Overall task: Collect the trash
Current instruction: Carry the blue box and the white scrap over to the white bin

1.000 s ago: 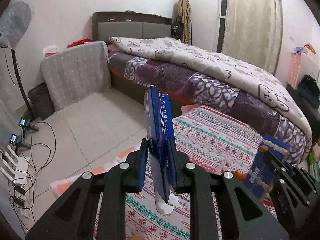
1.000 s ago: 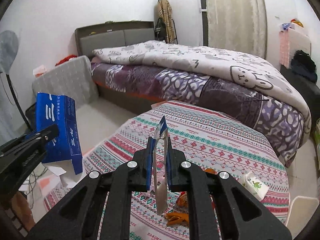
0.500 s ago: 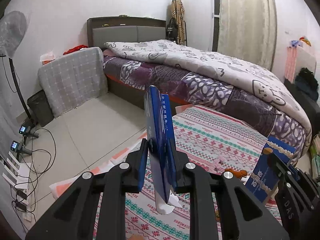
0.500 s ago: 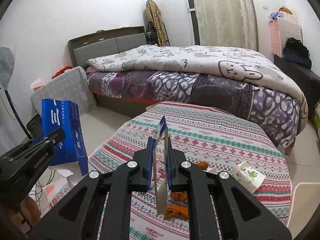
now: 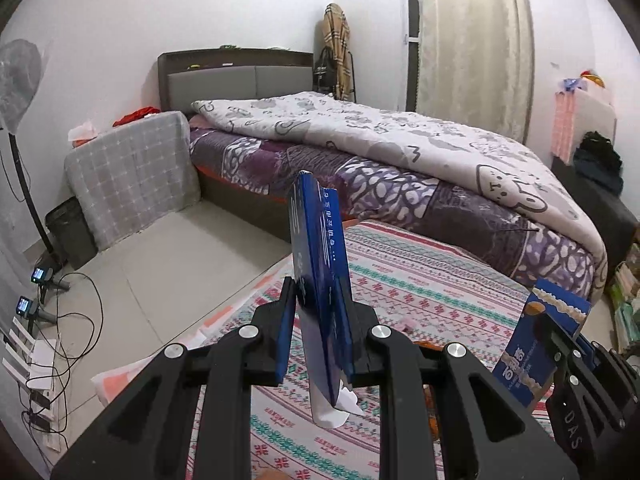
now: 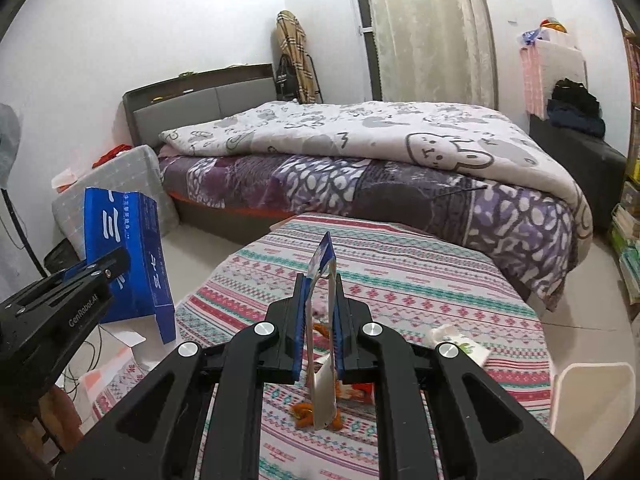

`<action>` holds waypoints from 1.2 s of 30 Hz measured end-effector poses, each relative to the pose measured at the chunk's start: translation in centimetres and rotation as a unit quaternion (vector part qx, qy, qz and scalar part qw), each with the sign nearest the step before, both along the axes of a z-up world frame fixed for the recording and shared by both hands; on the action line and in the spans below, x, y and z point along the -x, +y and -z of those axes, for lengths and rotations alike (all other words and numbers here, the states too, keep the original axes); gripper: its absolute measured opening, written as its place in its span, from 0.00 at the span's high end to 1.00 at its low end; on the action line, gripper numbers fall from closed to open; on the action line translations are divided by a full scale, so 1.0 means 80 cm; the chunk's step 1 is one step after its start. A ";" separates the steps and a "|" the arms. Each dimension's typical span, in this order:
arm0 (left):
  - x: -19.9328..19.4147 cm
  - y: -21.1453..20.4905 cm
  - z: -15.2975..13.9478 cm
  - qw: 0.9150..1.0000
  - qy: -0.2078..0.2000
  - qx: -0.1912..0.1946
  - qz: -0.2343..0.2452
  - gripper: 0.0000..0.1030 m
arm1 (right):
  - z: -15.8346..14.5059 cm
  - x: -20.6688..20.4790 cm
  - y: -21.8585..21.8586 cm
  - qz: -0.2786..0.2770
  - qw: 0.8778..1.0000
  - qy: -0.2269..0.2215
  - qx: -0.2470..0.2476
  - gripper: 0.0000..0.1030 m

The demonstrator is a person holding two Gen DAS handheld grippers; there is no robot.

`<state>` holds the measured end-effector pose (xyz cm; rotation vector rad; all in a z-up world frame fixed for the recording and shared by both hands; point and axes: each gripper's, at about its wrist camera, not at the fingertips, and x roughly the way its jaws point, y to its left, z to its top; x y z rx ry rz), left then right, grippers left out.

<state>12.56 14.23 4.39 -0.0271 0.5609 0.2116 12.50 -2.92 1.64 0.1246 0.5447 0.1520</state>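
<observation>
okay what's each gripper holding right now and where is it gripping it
Left gripper pinches a flattened blue box near its lower end. Right gripper pinches a snack wrapper around its middle.

Left tool (image 5: pixel 318 332) and right tool (image 6: pixel 318 322) both clamped, angled slightly downward.

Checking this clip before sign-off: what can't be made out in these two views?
- Orange scraps, right wrist view: partly behind the wrapper and jaws; what they are is unclear.
- White bin, right wrist view: cut by the edge, contents unseen.
- Blue box, left wrist view: edge-on, its print unreadable.
</observation>
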 end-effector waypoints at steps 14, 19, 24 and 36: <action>0.006 -0.071 -0.004 0.999 -0.011 -0.015 0.042 0.80 | -0.008 0.020 -0.070 0.048 0.999 -0.004 -0.001 0.90; 0.009 -0.096 -0.004 0.998 -0.014 -0.021 0.060 0.81 | -0.012 0.026 -0.093 0.065 0.998 -0.007 -0.002 0.90; 0.013 -0.119 -0.006 0.997 -0.017 -0.026 0.076 0.81 | -0.013 0.034 -0.117 0.082 0.997 -0.008 -0.004 0.90; 0.024 -0.176 -0.007 0.992 -0.025 -0.037 0.114 0.81 | -0.012 0.060 -0.181 0.131 0.991 -0.002 -0.010 0.90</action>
